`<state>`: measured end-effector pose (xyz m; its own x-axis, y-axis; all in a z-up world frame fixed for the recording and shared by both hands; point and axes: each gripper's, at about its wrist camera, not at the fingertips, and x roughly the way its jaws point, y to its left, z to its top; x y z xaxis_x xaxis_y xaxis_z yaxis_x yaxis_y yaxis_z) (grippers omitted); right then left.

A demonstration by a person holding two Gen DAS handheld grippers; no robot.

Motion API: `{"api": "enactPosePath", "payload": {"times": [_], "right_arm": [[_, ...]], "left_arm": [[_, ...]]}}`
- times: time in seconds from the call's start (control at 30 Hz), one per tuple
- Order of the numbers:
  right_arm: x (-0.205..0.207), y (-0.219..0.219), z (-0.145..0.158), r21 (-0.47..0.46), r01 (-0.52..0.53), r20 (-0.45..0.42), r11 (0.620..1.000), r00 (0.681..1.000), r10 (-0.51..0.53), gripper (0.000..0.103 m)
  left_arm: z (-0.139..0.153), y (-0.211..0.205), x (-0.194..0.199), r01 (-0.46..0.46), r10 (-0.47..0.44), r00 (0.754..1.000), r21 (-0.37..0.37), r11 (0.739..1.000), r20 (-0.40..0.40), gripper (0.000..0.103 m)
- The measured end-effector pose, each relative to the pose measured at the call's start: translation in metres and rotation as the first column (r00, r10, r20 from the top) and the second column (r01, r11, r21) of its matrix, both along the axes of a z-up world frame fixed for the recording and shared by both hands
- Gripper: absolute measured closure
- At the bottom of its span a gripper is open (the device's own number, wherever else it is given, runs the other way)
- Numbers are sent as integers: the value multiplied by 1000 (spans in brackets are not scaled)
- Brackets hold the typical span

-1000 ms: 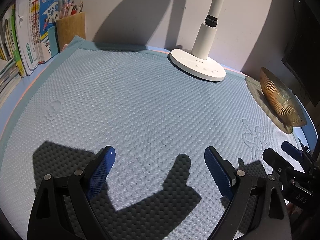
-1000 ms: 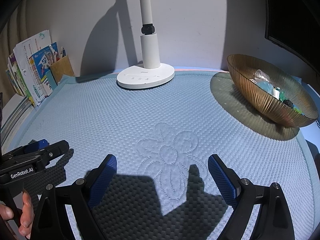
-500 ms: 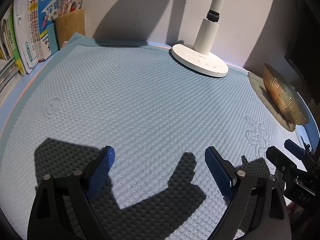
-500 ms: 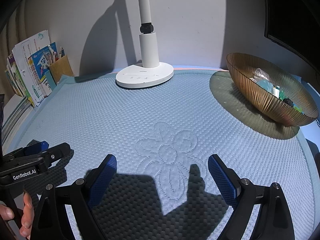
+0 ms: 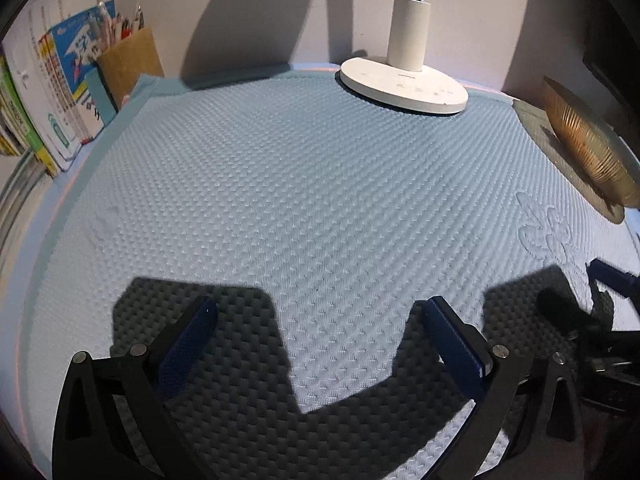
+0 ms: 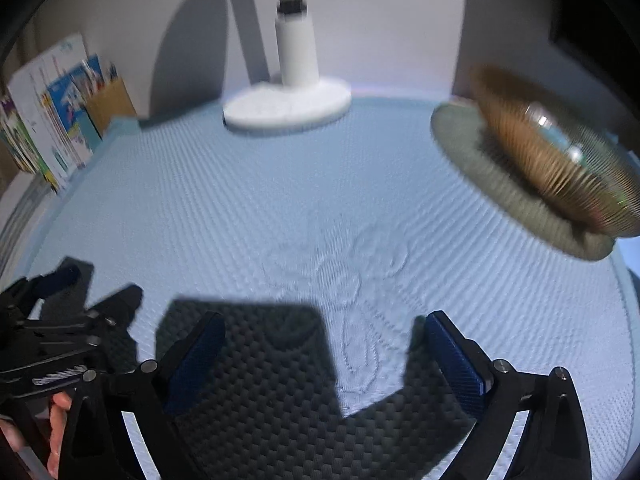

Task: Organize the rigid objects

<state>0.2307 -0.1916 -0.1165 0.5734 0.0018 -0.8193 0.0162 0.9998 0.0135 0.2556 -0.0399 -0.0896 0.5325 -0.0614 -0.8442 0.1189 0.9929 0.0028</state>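
A ribbed amber bowl (image 6: 556, 160) stands at the right of the blue quilted mat (image 6: 280, 208); small items lie inside it, blurred. The bowl also shows in the left wrist view (image 5: 584, 148), side on. My left gripper (image 5: 320, 320) is open and empty, low over the mat's front. My right gripper (image 6: 324, 332) is open and empty, over the stitched flower pattern (image 6: 340, 276). Each gripper shows at the edge of the other's view: the right one (image 5: 592, 296) and the left one (image 6: 76, 288).
A white lamp base (image 5: 404, 84) with its post stands at the back middle, also in the right wrist view (image 6: 288, 108). A brown pen holder (image 5: 128, 60) and upright books (image 5: 52, 92) stand at the back left. The wall is close behind.
Both grippers have dropped and tilted; the right wrist view is now motion-blurred. Both stay open and empty. Nothing on the mat has moved.
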Motion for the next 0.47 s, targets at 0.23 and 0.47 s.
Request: {"api": "enactPosePath", "payload": {"times": [0.23,0.47], "right_arm": [[1,3,-2,-27,-9,-9,1000,1000,9,0],[2,3,-2,-29,-11,-9,1000,1000,11,0]], "left_arm": [[1,0,-1,-3,3,1000,-1,1000,-5,0],[1,1,-1,7,-7,1000,-20,1000,3,0]]}}
